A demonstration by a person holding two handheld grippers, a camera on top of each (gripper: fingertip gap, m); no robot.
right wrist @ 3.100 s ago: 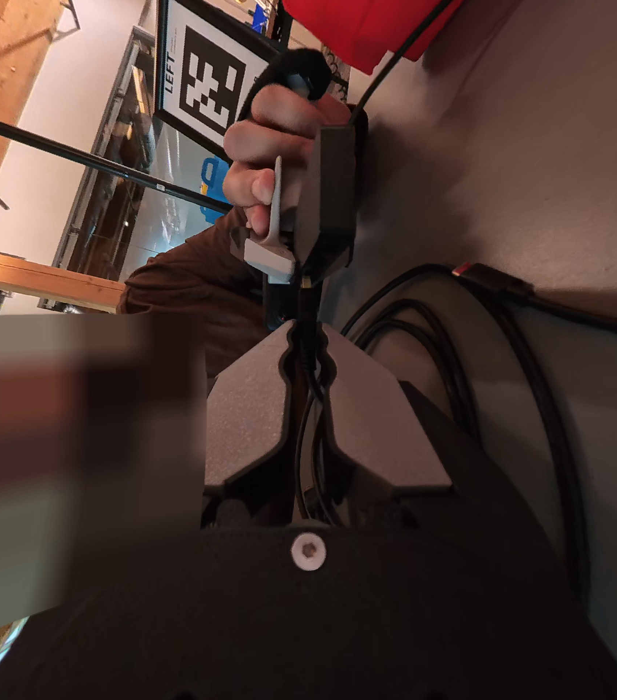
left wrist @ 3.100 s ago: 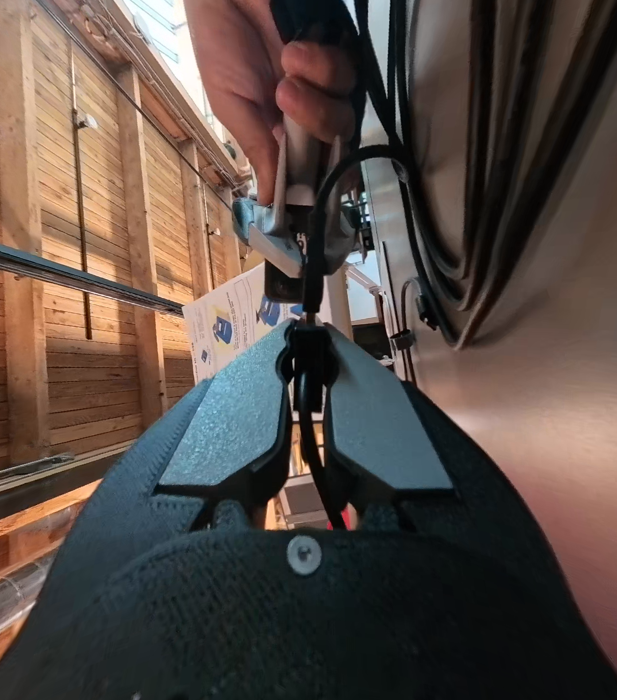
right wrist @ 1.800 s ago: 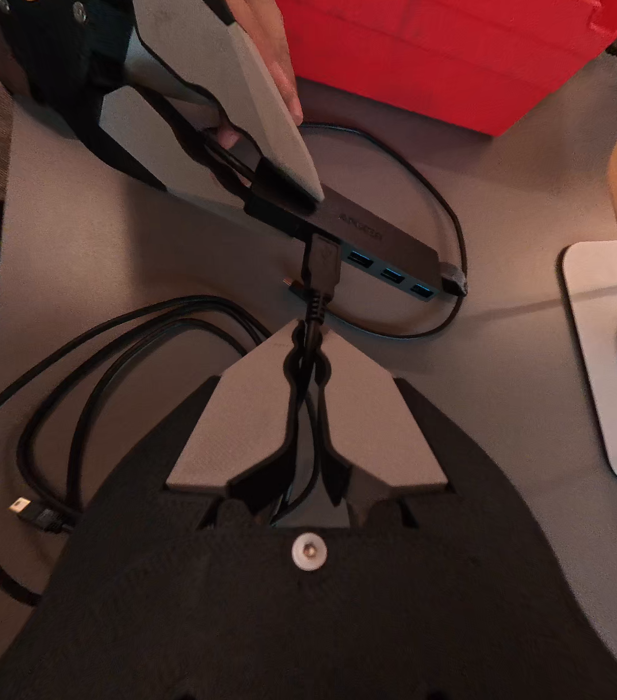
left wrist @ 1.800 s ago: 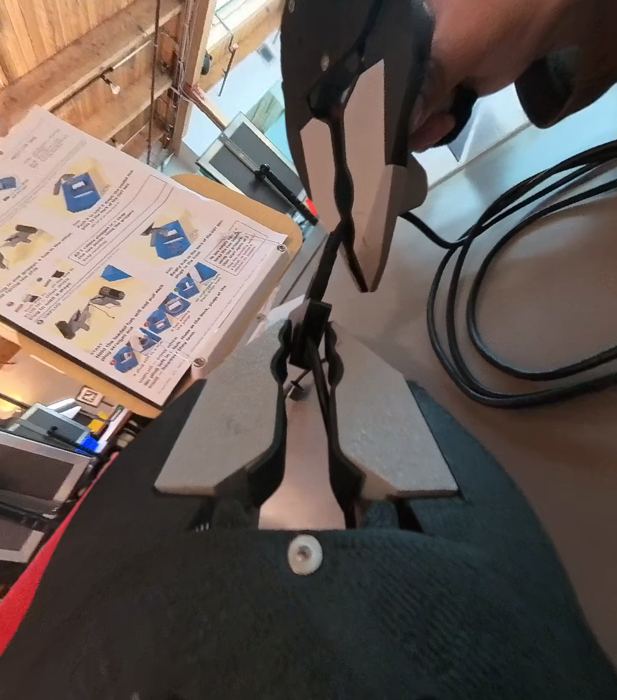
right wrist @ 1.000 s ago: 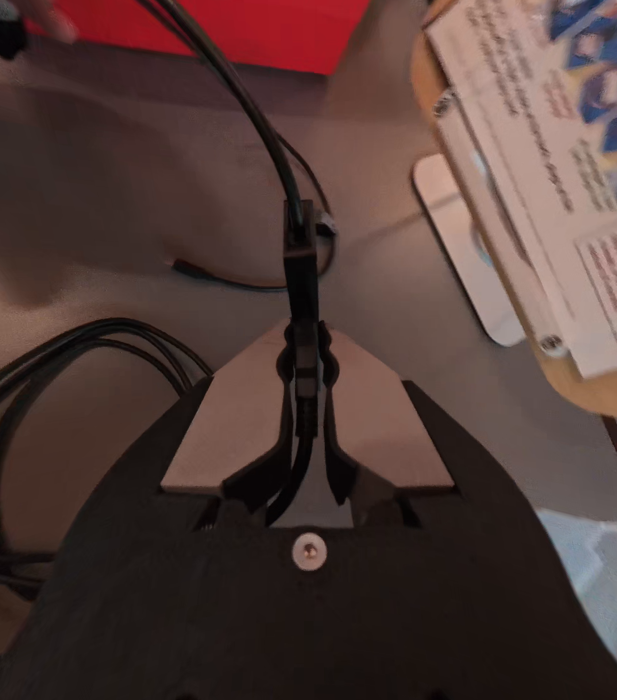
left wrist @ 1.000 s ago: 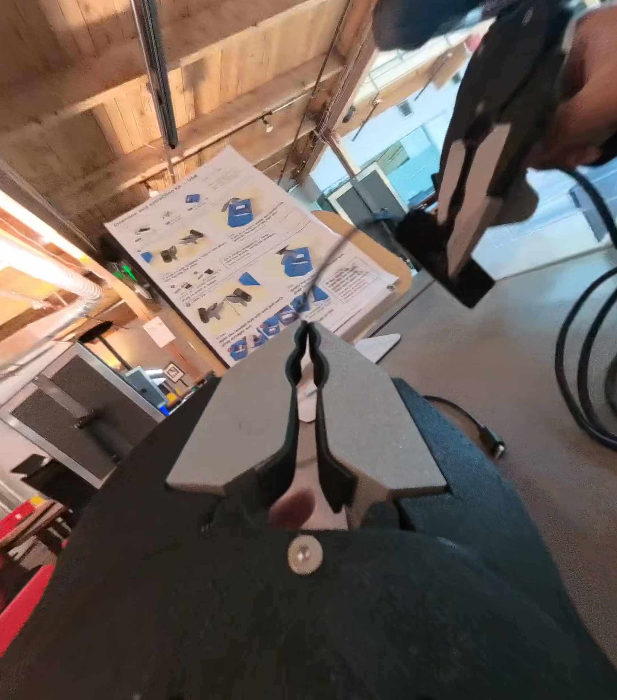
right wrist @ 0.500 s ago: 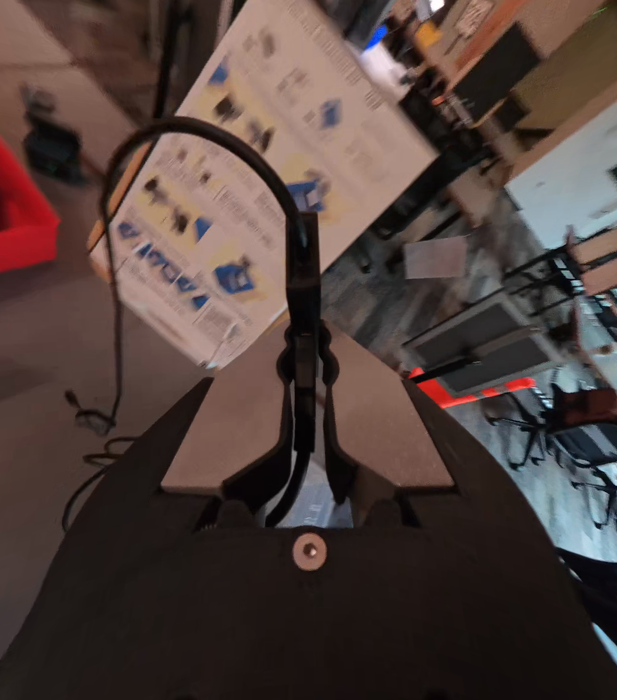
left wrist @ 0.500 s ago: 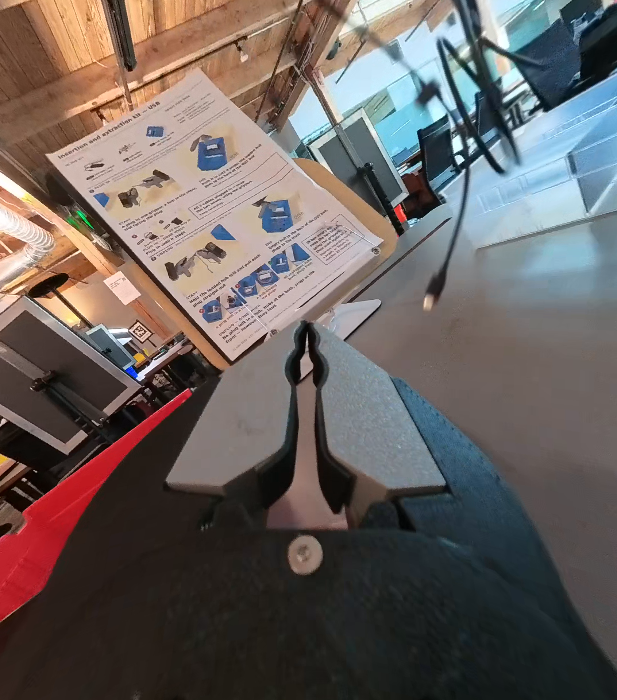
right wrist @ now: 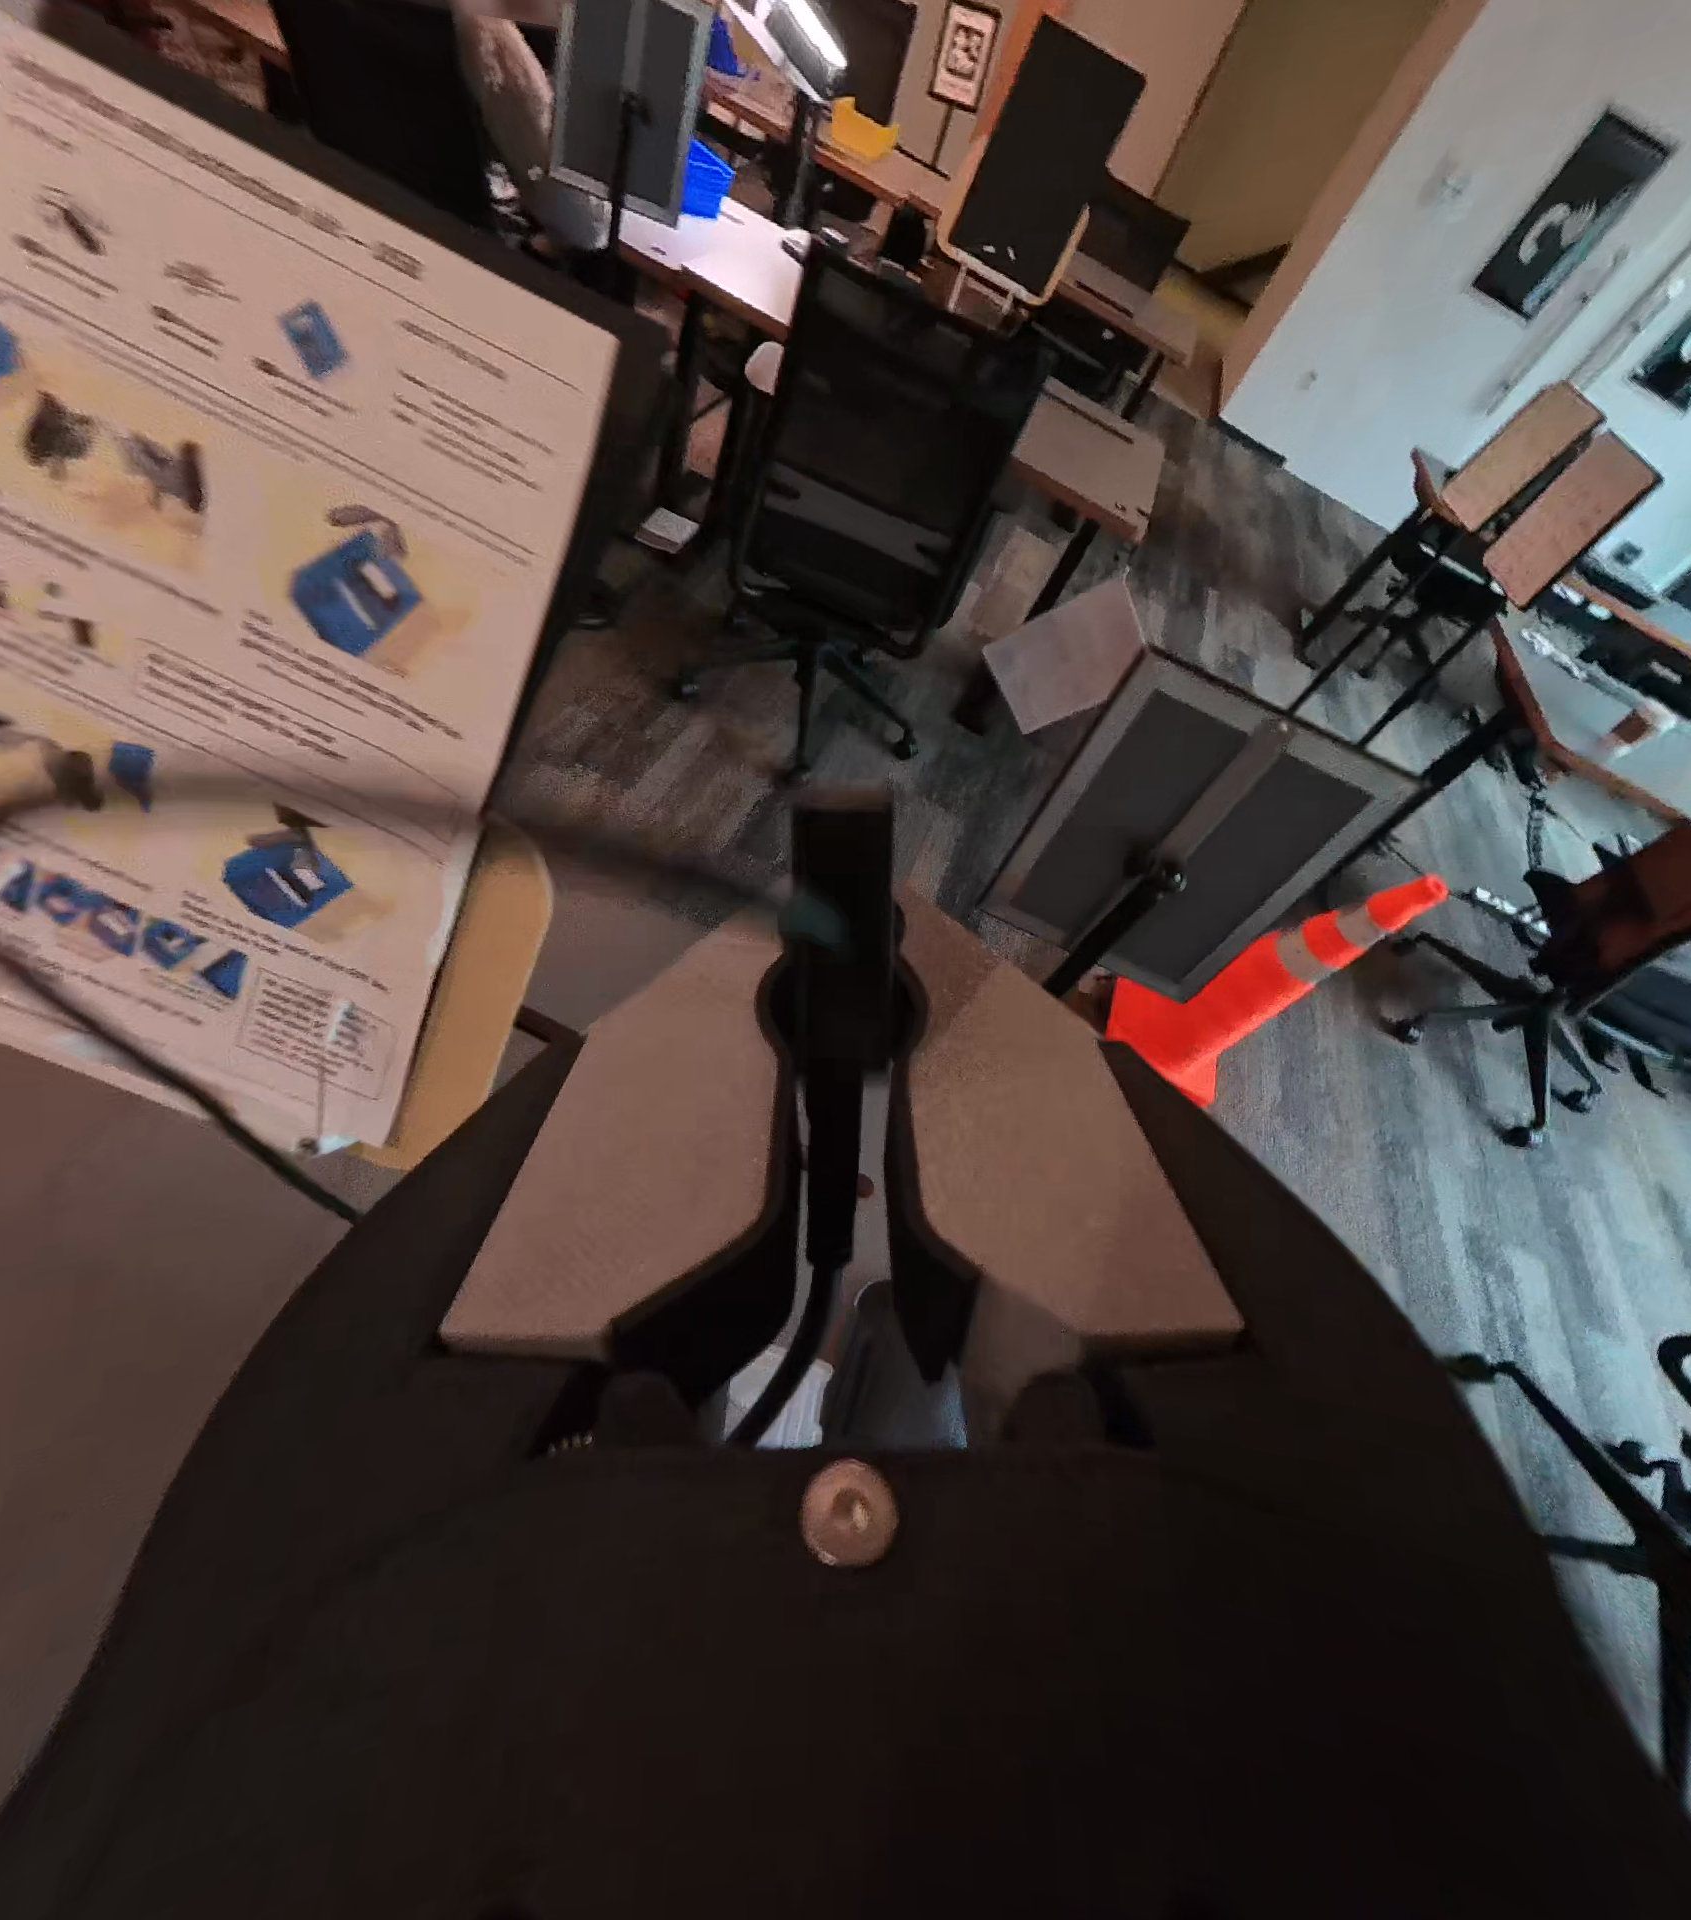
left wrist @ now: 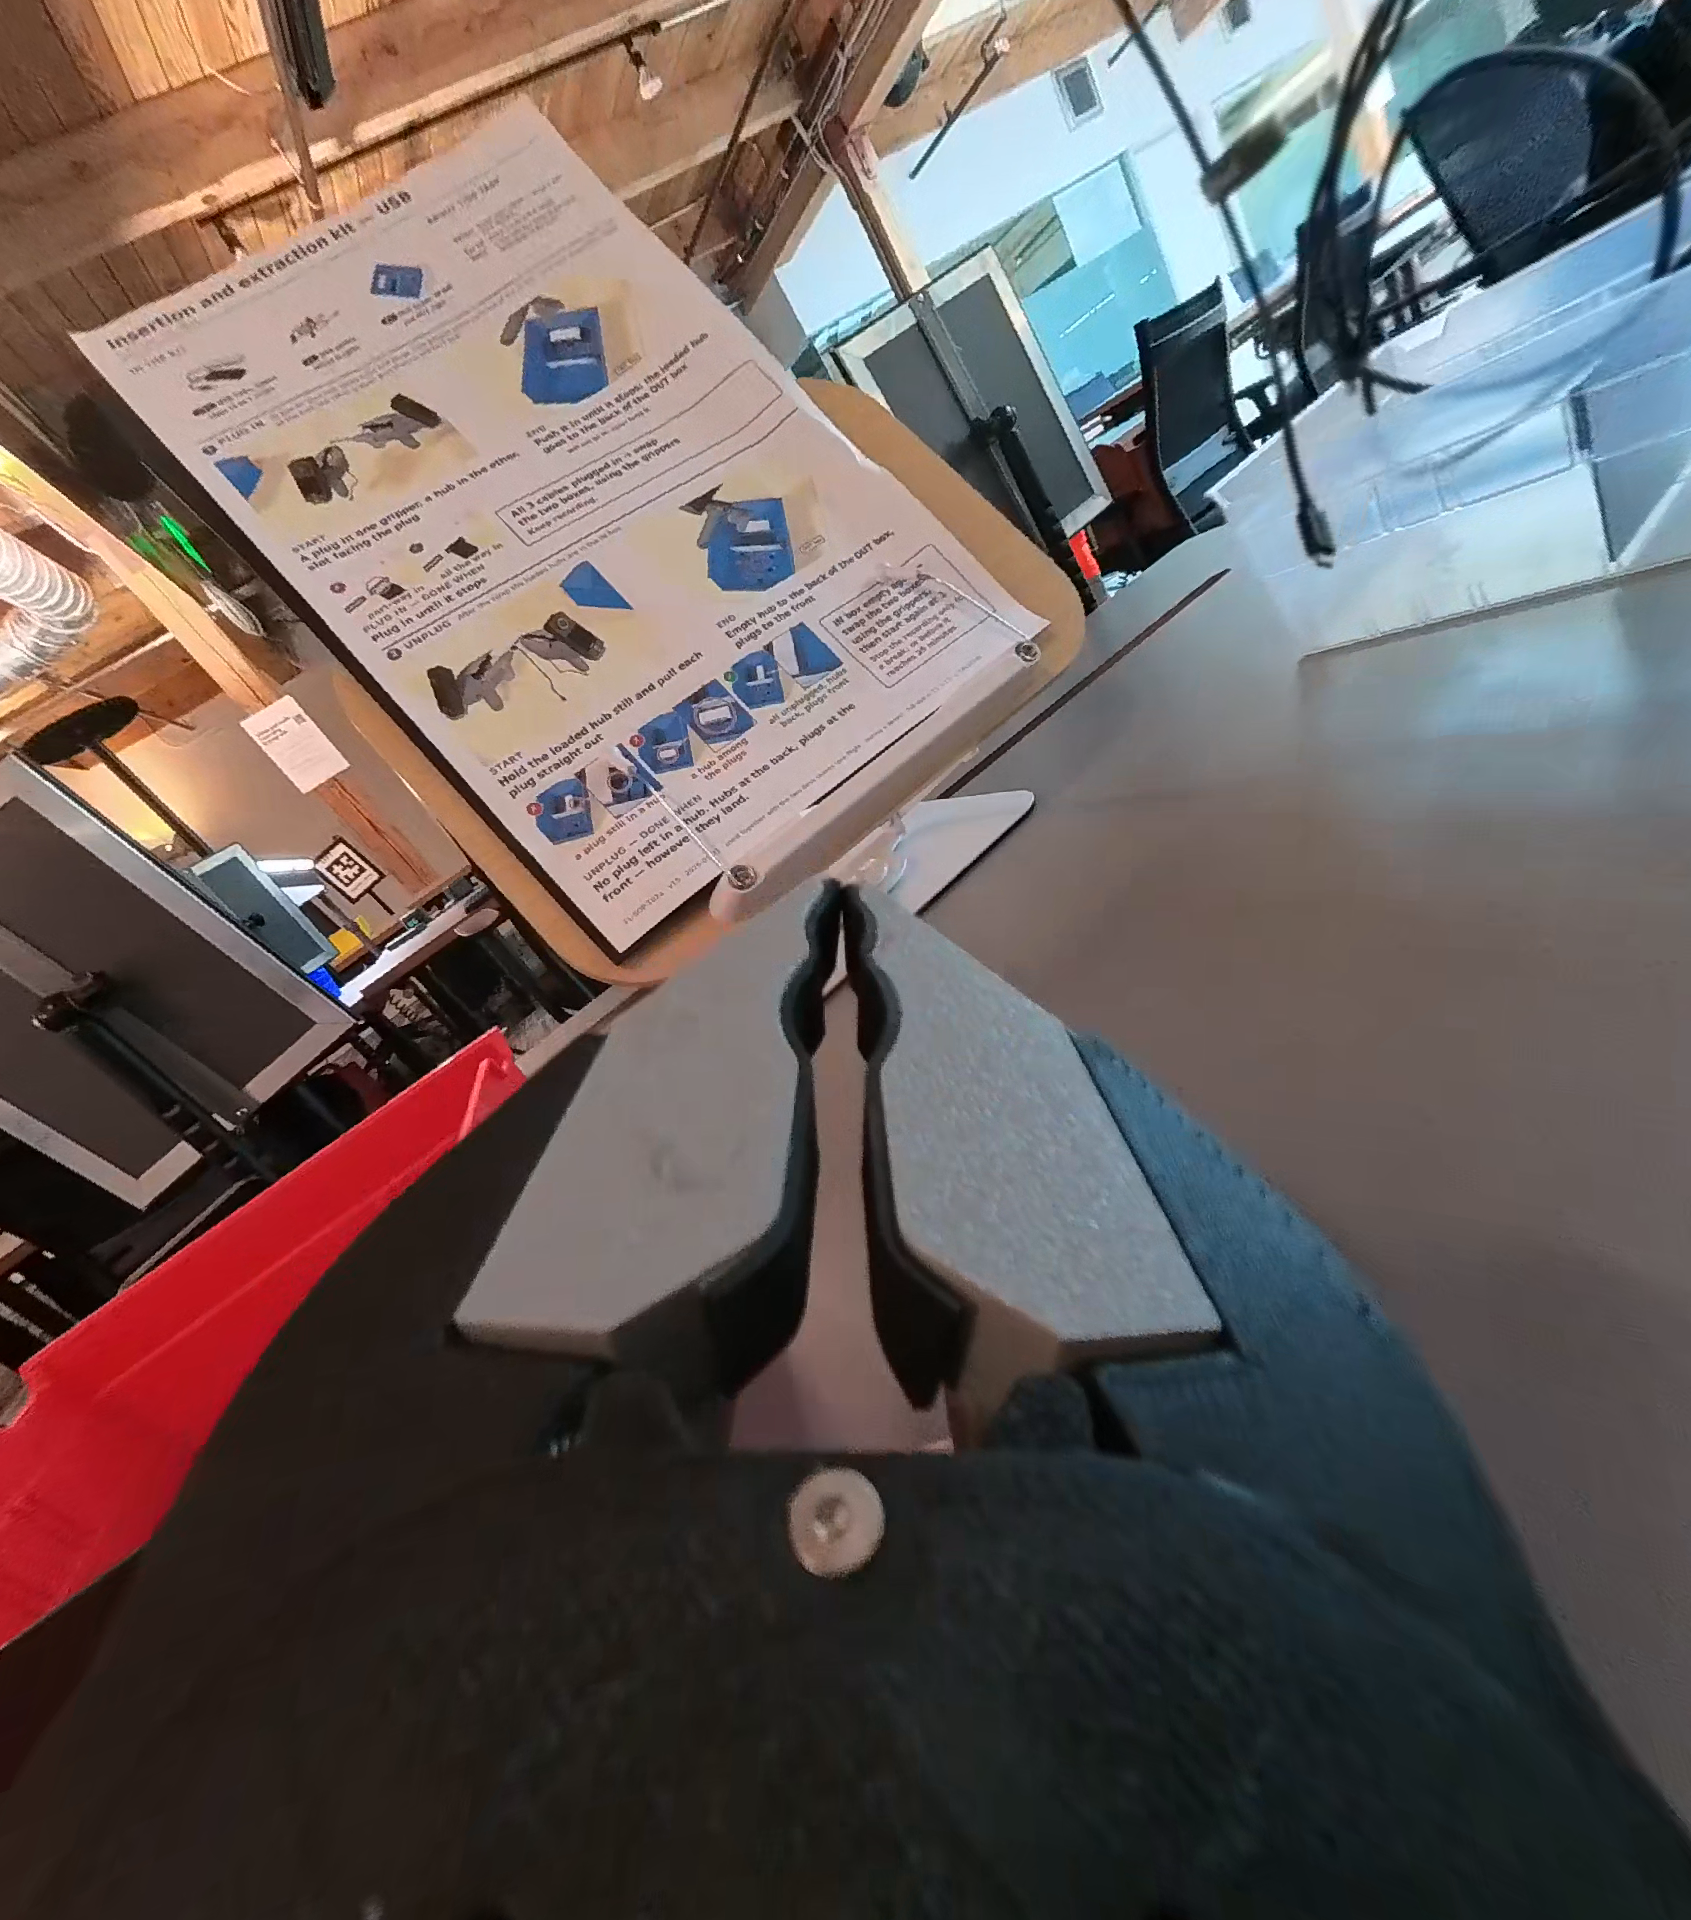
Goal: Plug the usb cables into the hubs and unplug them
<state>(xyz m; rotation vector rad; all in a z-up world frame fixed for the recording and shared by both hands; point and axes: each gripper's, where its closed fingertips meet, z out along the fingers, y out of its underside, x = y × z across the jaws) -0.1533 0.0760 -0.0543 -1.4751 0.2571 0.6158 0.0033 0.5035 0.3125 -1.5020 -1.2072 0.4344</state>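
Note:
My left gripper (left wrist: 841,906) is shut and empty, low over the grey table (left wrist: 1443,987), and points at the instruction sheet (left wrist: 550,540). Black USB cables (left wrist: 1340,229) hang in the air at the upper right, blurred, with a small plug (left wrist: 1319,545) dangling at the end of one. My right gripper (right wrist: 841,940) is shut on a black USB plug (right wrist: 836,1039) and held up off the table. A dark slab, the hub (right wrist: 843,862) seen edge-on, sticks out beyond the fingertips. A thin cable (right wrist: 197,1101) trails off to the left.
A red bin (left wrist: 197,1382) sits at the left by my left gripper. The sheet stands on a wooden board with a white base (left wrist: 966,826). A clear plastic box (left wrist: 1672,457) is on the table's right. Beyond the table: office chairs (right wrist: 872,499), desks, an orange cone (right wrist: 1277,977). Left tips to right tips: about 60 centimeters.
The left gripper let go of the hub and shut empty. The right gripper lifted the plug with the hub off the table and swung up toward the room. The hanging cables moved right.

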